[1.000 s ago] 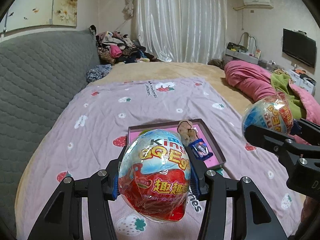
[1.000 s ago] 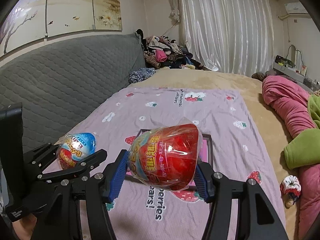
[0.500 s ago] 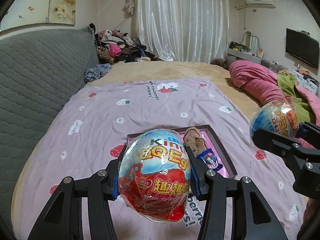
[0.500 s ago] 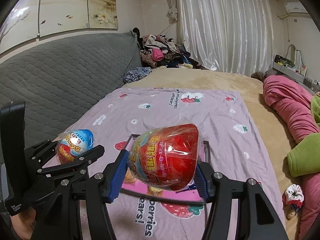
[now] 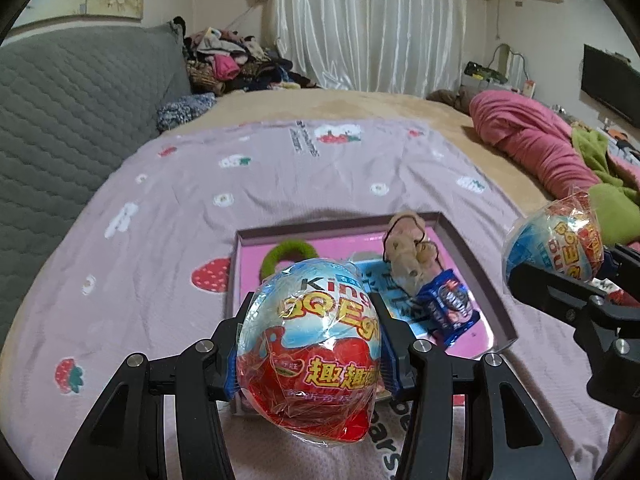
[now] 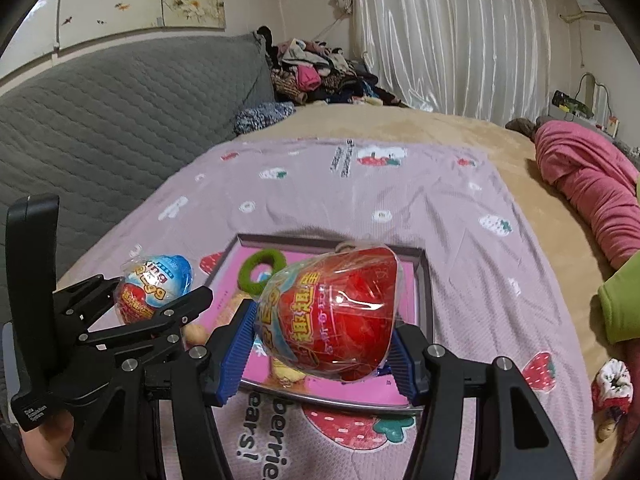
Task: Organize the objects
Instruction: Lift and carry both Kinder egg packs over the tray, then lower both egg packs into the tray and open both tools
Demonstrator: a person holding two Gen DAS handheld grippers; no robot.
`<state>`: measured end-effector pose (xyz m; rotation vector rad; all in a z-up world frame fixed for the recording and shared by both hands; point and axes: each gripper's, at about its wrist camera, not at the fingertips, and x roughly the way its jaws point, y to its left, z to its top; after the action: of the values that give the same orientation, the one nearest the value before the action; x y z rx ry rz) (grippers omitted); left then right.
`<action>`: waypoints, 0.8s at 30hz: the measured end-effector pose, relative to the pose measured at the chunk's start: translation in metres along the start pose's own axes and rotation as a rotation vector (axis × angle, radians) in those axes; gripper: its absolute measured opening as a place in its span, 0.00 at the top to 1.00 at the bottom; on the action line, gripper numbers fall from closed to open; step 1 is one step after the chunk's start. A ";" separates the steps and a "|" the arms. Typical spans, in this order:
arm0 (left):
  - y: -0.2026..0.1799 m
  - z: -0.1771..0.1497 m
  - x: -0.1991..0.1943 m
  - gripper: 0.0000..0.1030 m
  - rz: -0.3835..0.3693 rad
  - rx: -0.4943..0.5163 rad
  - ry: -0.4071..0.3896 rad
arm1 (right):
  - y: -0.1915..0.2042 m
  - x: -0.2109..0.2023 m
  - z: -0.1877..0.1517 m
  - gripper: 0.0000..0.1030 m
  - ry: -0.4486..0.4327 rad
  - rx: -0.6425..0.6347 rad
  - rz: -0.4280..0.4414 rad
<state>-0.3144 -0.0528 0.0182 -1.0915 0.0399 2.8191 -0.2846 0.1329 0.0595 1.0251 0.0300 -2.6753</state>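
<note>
I am holding a wrapped toy egg in each hand over a bed draped in a lilac strawberry-print sheet (image 5: 280,184). My left hand-held gripper (image 5: 308,344) is clamping its blue pads on the sides of an upright blue-and-red egg (image 5: 308,356), while my right hand-held gripper (image 6: 326,340) is gripping a second egg (image 6: 332,316) that is lying tilted, its red half facing the camera. Both eggs are hanging above the near edge of a shallow pink-lined tray (image 5: 468,248) that is sitting on the sheet toward the bed's near end. Inside the tray, a green ring (image 6: 262,270) is lying by the far left corner, a small tan plush toy (image 5: 408,248) is resting near the far right corner, and a blue snack packet (image 5: 450,304) is lying just beside it along the right wall. A pink quilt (image 6: 592,184) is bunching up along the bed's right edge, and a grey quilted headboard (image 6: 120,140) is lining the left.
</note>
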 end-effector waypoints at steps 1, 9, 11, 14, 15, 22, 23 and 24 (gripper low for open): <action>-0.001 -0.002 0.006 0.48 0.002 0.002 0.004 | -0.001 0.006 -0.003 0.42 0.007 0.001 -0.001; -0.004 -0.012 0.043 0.48 -0.035 -0.018 0.024 | -0.007 0.043 -0.022 0.42 0.040 -0.002 0.003; -0.004 -0.015 0.051 0.48 -0.033 -0.016 0.026 | -0.009 0.051 -0.026 0.42 0.046 -0.001 0.000; -0.005 -0.020 0.061 0.48 -0.031 -0.009 0.030 | -0.011 0.063 -0.032 0.42 0.051 0.005 -0.001; -0.005 -0.021 0.063 0.48 -0.031 -0.008 0.030 | -0.013 0.068 -0.034 0.42 0.053 0.011 0.002; 0.000 -0.032 0.079 0.48 -0.025 0.006 0.027 | -0.019 0.083 -0.047 0.42 0.053 0.023 0.000; 0.000 -0.032 0.082 0.48 -0.026 0.012 0.030 | -0.019 0.087 -0.047 0.42 0.057 0.016 0.000; -0.001 -0.033 0.083 0.48 -0.022 0.016 0.033 | -0.019 0.089 -0.047 0.42 0.060 0.012 -0.003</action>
<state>-0.3532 -0.0459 -0.0624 -1.1276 0.0532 2.7772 -0.3217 0.1349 -0.0357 1.1093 0.0270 -2.6500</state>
